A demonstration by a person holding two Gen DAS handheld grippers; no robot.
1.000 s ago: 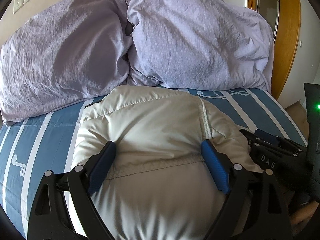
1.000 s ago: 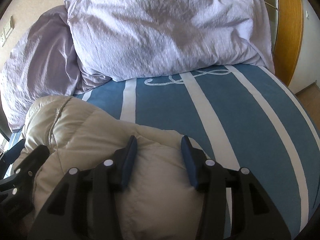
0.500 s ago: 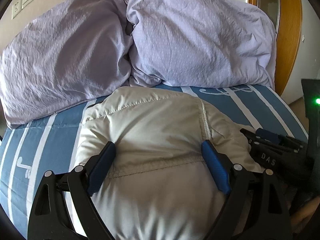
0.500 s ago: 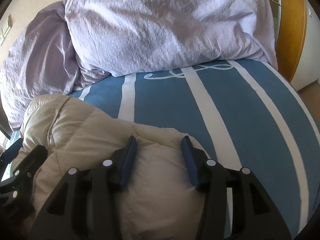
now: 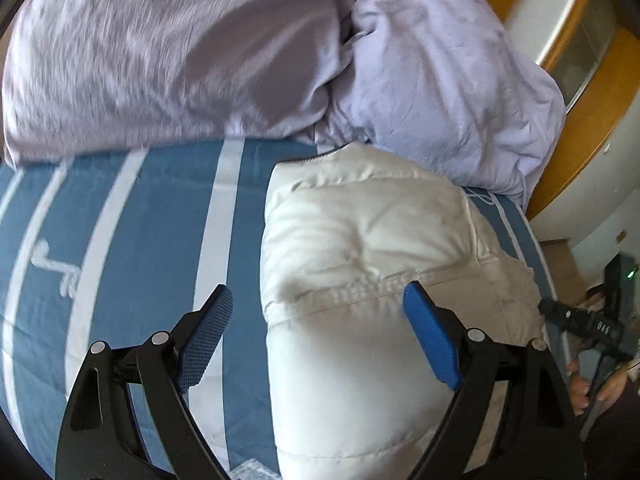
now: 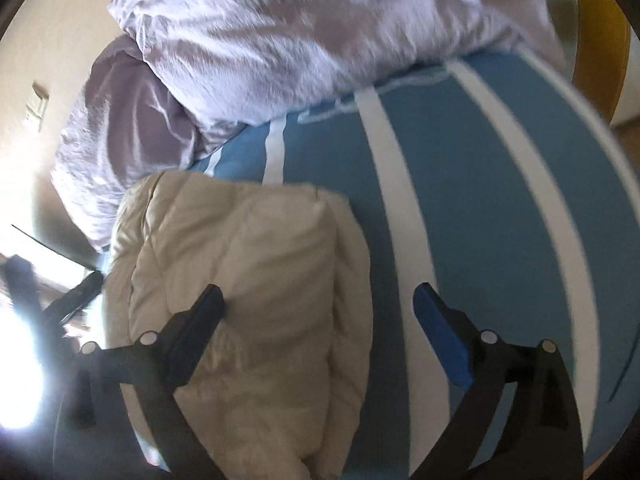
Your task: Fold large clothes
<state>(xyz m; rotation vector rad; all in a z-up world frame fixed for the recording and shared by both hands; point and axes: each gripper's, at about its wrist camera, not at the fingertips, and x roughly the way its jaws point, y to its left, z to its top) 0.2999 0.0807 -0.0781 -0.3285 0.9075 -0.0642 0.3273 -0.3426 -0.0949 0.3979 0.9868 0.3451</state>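
Note:
A cream puffy jacket (image 5: 372,280) lies folded into a thick bundle on the blue and white striped bed sheet (image 5: 140,220). My left gripper (image 5: 316,312) is open above the jacket's left edge, holding nothing. In the right wrist view the jacket (image 6: 248,280) sits at the lower left. My right gripper (image 6: 318,312) is open over the jacket's right edge and holds nothing; its left finger (image 6: 200,320) is over the jacket and its right finger (image 6: 440,332) over the sheet. The right gripper also shows at the left wrist view's right edge (image 5: 588,324).
Two lilac pillows (image 5: 180,48) (image 5: 440,80) lie at the head of the bed, just past the jacket. A wooden headboard frame (image 5: 576,112) stands at the right. A wall with a switch plate (image 6: 38,100) is at the left. Bright glare fills the right wrist view's lower left.
Both grippers have lifted and swung apart: the left one moved left, the right one moved right. The right gripper's jaws opened wider and let go of the jacket. The jacket stayed put.

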